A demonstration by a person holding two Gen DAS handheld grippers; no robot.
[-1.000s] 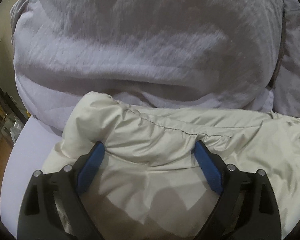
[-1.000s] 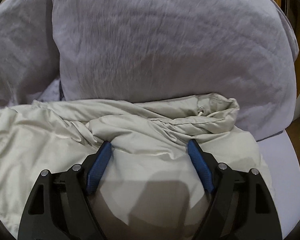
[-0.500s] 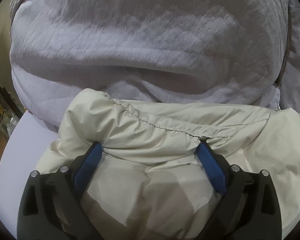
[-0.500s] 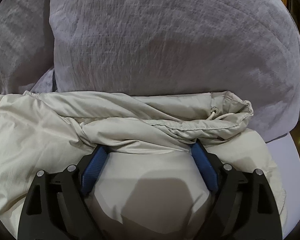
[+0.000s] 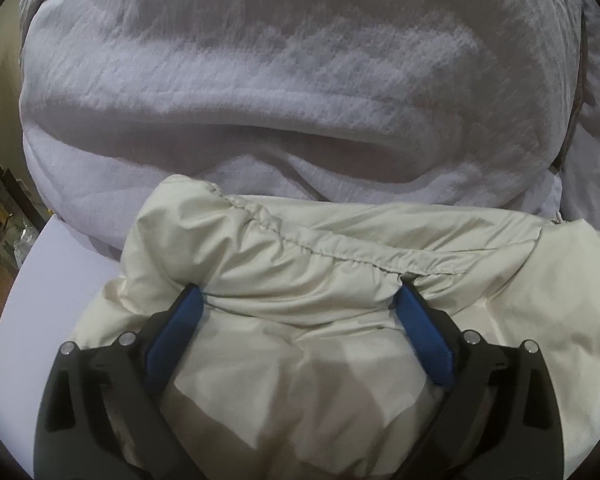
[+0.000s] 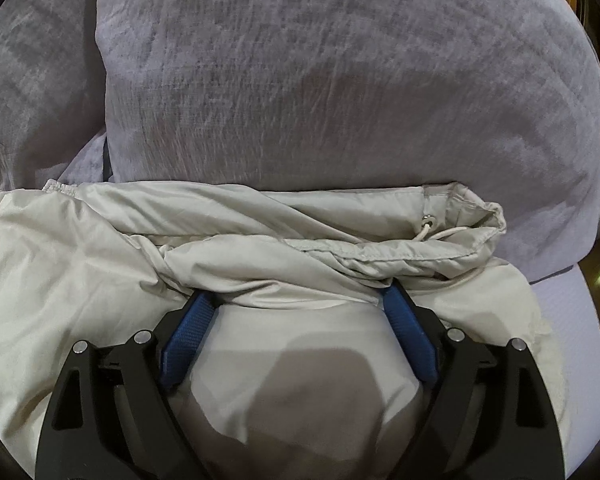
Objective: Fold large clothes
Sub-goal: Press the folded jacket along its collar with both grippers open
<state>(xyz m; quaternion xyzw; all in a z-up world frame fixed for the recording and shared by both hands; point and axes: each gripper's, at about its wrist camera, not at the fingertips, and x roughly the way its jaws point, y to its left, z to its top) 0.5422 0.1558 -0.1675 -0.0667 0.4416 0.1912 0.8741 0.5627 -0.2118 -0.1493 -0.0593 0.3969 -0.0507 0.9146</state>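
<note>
A cream padded jacket (image 5: 300, 360) lies folded on a white surface; it also fills the lower half of the right wrist view (image 6: 100, 280). My left gripper (image 5: 298, 300) is open, its blue-padded fingertips pushed under a bunched fold along a stitched seam near the jacket's left end. My right gripper (image 6: 296, 300) is open too, its fingertips tucked under a rumpled fold at the right end, just below the hem with its eyelet and drawcord (image 6: 428, 226). Neither gripper pinches the cloth.
Two big grey-lilac pillows (image 5: 292, 80) (image 6: 340, 80) lie right behind the jacket and touch its far edge. The white surface (image 5: 56, 272) shows at the left and at the right in the right wrist view (image 6: 564, 304). Wooden furniture lies beyond both edges.
Both grippers have pushed forward into the jacket, bunching its far fold up against the pillows. The fingers stayed open throughout.
</note>
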